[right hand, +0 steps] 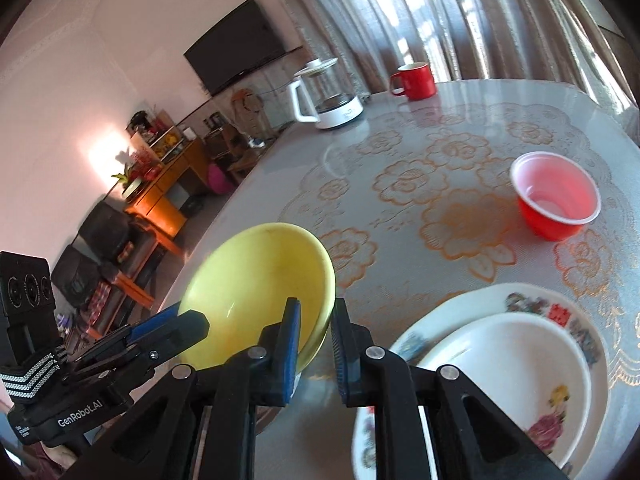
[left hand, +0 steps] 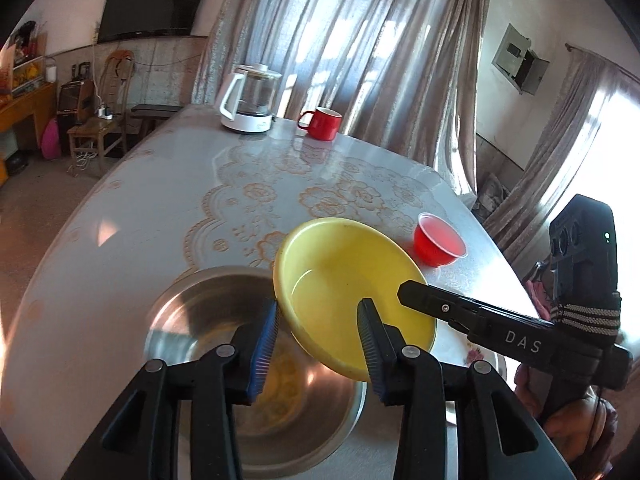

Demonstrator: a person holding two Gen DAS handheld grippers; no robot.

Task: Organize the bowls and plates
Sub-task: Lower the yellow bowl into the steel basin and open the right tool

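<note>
white kettle (left hand: 250,98), red mug (left hand: 323,123), wall television (left hand: 154,4)

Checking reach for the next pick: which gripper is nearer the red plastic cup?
Right. The right gripper, clamped on the yellow bowl's rim, sits on the bowl's side facing the red plastic cup. The left gripper hangs over the steel bowl, farther off.

A home living room is shown: a TV (left hand: 154,4) is mounted on the far wall, curtains (left hand: 360,48) are drawn, and a kettle (left hand: 250,98) and mug (left hand: 322,123) are set on a cloth-covered table (left hand: 132,216).
</note>
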